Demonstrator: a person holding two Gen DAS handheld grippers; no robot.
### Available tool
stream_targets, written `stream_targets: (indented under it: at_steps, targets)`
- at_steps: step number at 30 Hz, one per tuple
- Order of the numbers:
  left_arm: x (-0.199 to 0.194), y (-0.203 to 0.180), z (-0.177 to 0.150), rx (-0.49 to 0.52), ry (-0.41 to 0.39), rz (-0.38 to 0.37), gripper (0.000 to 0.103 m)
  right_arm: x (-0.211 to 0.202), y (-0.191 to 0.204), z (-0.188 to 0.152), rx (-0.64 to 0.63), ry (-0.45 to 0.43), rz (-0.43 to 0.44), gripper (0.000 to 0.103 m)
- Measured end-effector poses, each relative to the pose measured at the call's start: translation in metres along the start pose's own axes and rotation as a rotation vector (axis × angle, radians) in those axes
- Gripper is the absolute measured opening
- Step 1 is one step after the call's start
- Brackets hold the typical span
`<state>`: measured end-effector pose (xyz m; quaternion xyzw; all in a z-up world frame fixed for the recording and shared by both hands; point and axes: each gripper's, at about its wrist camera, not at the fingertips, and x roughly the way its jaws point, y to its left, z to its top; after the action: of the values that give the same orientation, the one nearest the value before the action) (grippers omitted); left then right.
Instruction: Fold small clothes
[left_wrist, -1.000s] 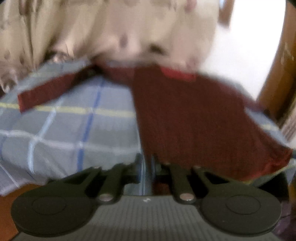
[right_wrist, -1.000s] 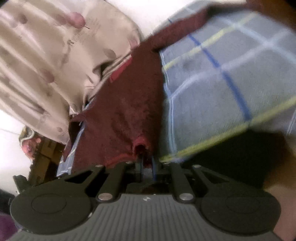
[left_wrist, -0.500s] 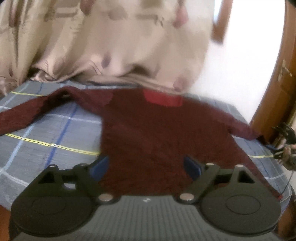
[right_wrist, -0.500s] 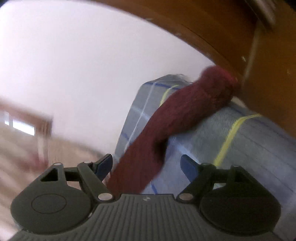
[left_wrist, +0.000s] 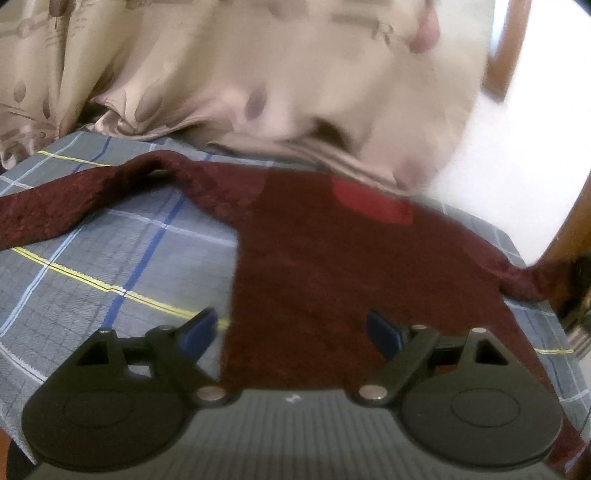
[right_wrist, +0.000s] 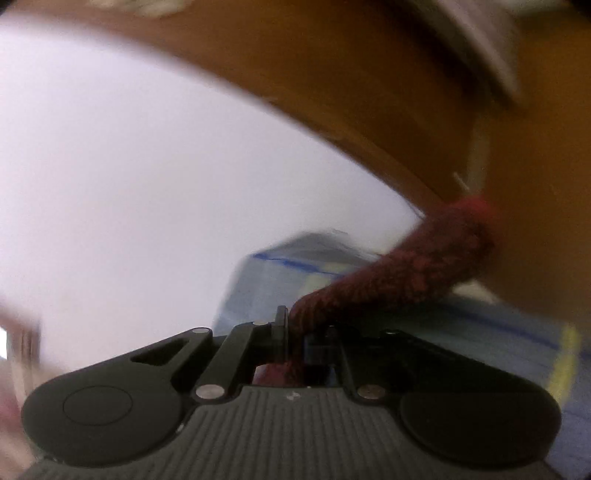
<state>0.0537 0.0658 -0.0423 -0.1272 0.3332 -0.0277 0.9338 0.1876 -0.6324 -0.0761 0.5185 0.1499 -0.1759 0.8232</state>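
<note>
A dark red knit sweater (left_wrist: 332, 266) lies flat on a grey-blue plaid cloth (left_wrist: 110, 266), red collar at the far end. Its left sleeve (left_wrist: 66, 199) stretches out to the left; its right sleeve (left_wrist: 517, 280) runs to the right edge. My left gripper (left_wrist: 291, 328) is open and empty, over the sweater's lower hem. In the right wrist view my right gripper (right_wrist: 295, 332) is shut on the right sleeve (right_wrist: 406, 273), which runs up and right from the jaws.
A beige patterned curtain (left_wrist: 240, 74) hangs just behind the sweater's collar. A brown wooden frame (right_wrist: 369, 92) stands close on the right, by the sleeve's cuff. A white wall (right_wrist: 129, 184) lies beyond the cloth's edge.
My left gripper let go of the sweater and opened, then drew back slightly. My right gripper released the hem, swung to the right sleeve and closed on it.
</note>
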Motion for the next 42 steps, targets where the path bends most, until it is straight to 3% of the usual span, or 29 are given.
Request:
stream_targets:
  at_steps: [2, 5, 9, 12, 16, 21, 26, 32, 35, 38, 40, 42]
  targets:
    - [0.004, 0.003, 0.0, -0.007, 0.012, -0.003, 0.088, 0.001, 0.06, -0.022, -0.22, 0.022, 0.101, 0.014]
    - [0.007, 0.01, -0.003, -0.044, 0.022, -0.024, 0.088, 0.004, 0.137, -0.067, -0.416, 0.084, 0.254, 0.014]
    - [0.007, 0.02, -0.005, -0.086, 0.019, -0.046, 0.088, 0.015, 0.211, -0.136, -0.533, 0.169, 0.391, 0.014]
    - [0.006, 0.028, -0.008, -0.102, 0.019, -0.054, 0.088, 0.027, 0.242, -0.193, -0.596, 0.233, 0.433, 0.014]
    - [0.007, 0.04, -0.009, -0.123, 0.028, -0.064, 0.088, 0.043, 0.258, -0.272, -0.681, 0.332, 0.443, 0.014]
    - [0.009, 0.053, -0.012, -0.169, 0.026, -0.077, 0.088, 0.042, 0.263, -0.334, -0.792, 0.401, 0.439, 0.014]
    - [0.013, 0.06, -0.016, -0.19, 0.035, -0.083, 0.088, 0.041, 0.27, -0.377, -0.928, 0.448, 0.426, 0.014]
    - [0.014, 0.062, -0.019, -0.204, 0.05, -0.092, 0.088, 0.035, 0.278, -0.423, -1.264, 0.429, 0.419, 0.015]
    - [0.013, 0.063, -0.019, -0.206, 0.05, -0.093, 0.088, 0.027, 0.271, -0.438, -1.36, 0.457, 0.441, 0.02]
    - [0.012, 0.062, -0.019, -0.204, 0.052, -0.091, 0.088, 0.019, 0.268, -0.458, -1.48, 0.482, 0.468, 0.028]
    - [0.011, 0.062, -0.018, -0.2, 0.048, -0.09, 0.088, 0.013, 0.265, -0.467, -1.543, 0.496, 0.495, 0.05]
    - [0.009, 0.061, -0.018, -0.196, 0.04, -0.086, 0.088, 0.005, 0.263, -0.472, -1.591, 0.483, 0.519, 0.063]
